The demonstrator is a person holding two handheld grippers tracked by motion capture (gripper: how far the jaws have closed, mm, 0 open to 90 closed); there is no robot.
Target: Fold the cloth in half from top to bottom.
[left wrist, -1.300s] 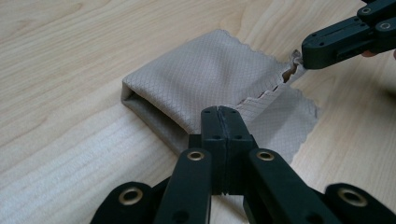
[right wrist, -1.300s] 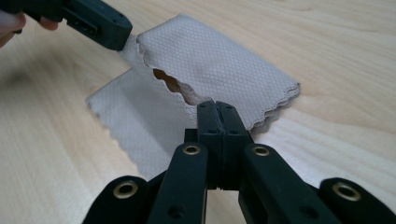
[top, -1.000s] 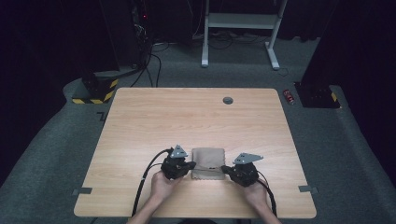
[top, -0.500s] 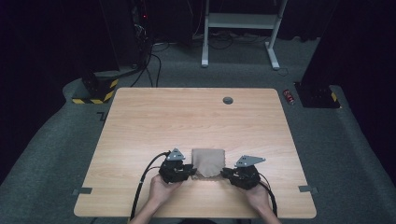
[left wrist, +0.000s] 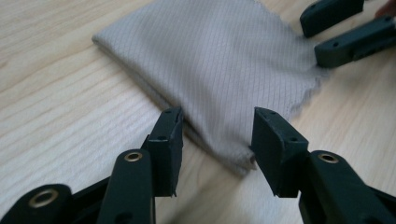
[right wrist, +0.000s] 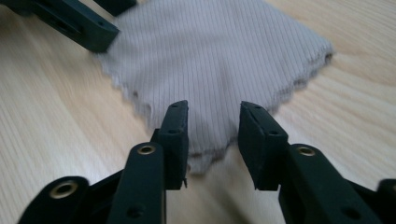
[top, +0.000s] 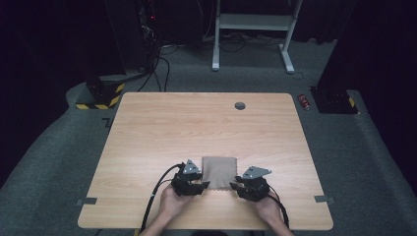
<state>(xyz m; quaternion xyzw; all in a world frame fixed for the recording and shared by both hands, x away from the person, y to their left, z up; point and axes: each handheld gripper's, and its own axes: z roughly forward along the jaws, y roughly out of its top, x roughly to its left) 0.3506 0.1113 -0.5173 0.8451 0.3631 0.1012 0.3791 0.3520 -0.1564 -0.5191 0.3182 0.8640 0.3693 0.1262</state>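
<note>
The thin beige folded fabric square (top: pixel 219 172) lies flat near the light wooden surface's (top: pixel 196 123) front edge. It looks light and limp, best pinched at near corners. Left hand-held gripper (left wrist: pixel 215 135) and right hand-held gripper (right wrist: pixel 212 135) straddle those corners, jaws parted.

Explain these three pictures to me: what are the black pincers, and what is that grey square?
A person sits at a wooden table, holding a hand tool in each hand. Each tool ends in a two-jawed claw. The wide picture comes from a camera overhead: the left claw and right claw sit at the near corners of a grey cloth lying flat. The other two pictures come from cameras riding on the claws, looking along their black jaws. In both, the jaws stand open with a corner of the cloth between them. Nothing is gripped right now.
</note>
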